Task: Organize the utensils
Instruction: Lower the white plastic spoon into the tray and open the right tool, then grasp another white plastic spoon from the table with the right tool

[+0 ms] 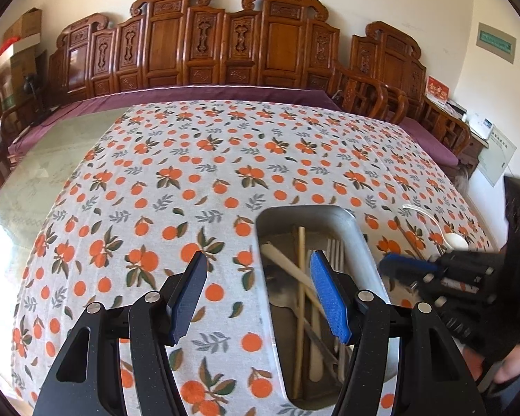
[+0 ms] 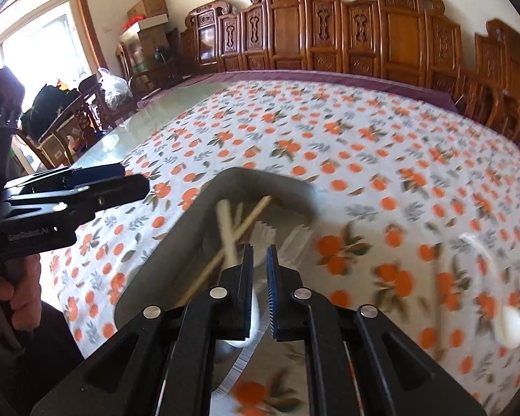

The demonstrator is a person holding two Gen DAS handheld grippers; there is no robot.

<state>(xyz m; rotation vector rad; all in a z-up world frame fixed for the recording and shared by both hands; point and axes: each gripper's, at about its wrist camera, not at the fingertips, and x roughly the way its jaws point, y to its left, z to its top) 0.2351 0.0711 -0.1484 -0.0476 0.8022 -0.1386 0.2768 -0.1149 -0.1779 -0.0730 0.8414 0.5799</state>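
Note:
A metal tray (image 1: pixel 360 239) on the orange-print tablecloth holds wooden chopsticks (image 1: pixel 301 277), a pale spoon and other utensils. My left gripper (image 1: pixel 260 294) is open and empty, its right finger over the tray's left part. In the right wrist view the tray (image 2: pixel 190 215) lies ahead with chopsticks (image 2: pixel 249 218) in it. My right gripper (image 2: pixel 259 263) hangs over the tray, jaws a narrow gap apart; a white object lies under them, and whether it is held I cannot tell. It also shows in the left wrist view (image 1: pixel 409 267). A white spoon (image 2: pixel 508 322) lies on the cloth at the right.
The tablecloth (image 1: pixel 225 159) covers most of a glass-topped table (image 1: pixel 52 159). Carved wooden chairs (image 1: pixel 225 45) line the far side. The white spoon (image 1: pixel 456 241) and a chopstick (image 1: pixel 409 239) lie right of the tray. A hand (image 2: pixel 10 284) holds the left gripper.

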